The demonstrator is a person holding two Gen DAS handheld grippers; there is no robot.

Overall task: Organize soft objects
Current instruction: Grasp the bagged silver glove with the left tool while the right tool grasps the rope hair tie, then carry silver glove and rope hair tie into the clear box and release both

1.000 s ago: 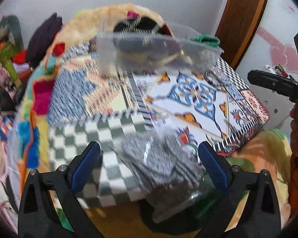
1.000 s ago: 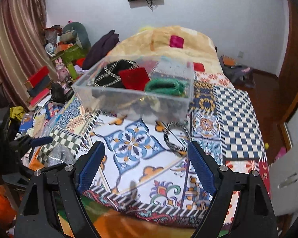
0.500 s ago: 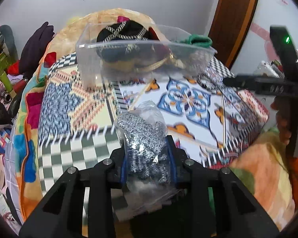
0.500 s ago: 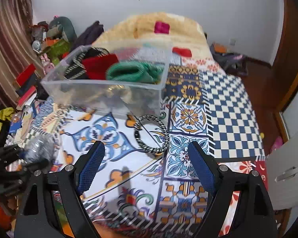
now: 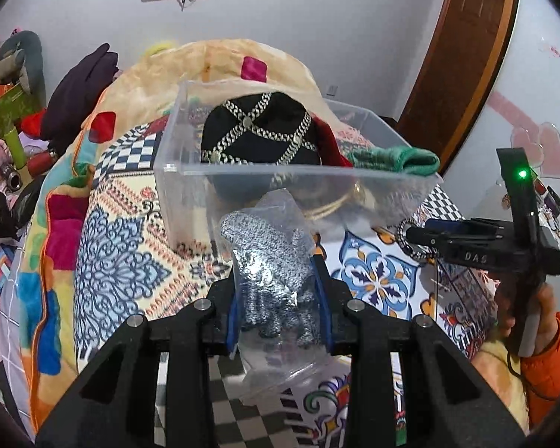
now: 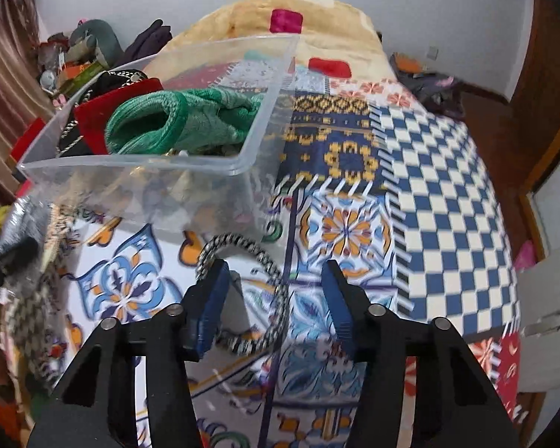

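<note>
Grey knitted gloves in a clear plastic bag (image 5: 276, 280) are now held up off the bed, squeezed between the blue pads of the left gripper (image 5: 278, 310). A second ago the bag was lying on the checked corner of the quilt (image 6: 448, 224) and the jaws were wide open around it — now they are closed tight on it and it has been carried up in front of the clear plastic box (image 5: 175, 171). The box is already filled with a black cap (image 5: 257, 134), something red and a green knit piece (image 6: 179, 119).

The right gripper (image 6: 276, 298) has been brought much closer to the black-and-white braided ring (image 6: 265, 261), which is lying flat on the quilt just in front of the box. Its jaws have been drawn in from wide open, but a gap is still left and nothing is held; the ring's right side is between the pads and the left pad is over its left edge.

So one soft thing has been picked up — it is probably meant to be dropped into the box next — and the ring looks ready to be pinched.
</note>
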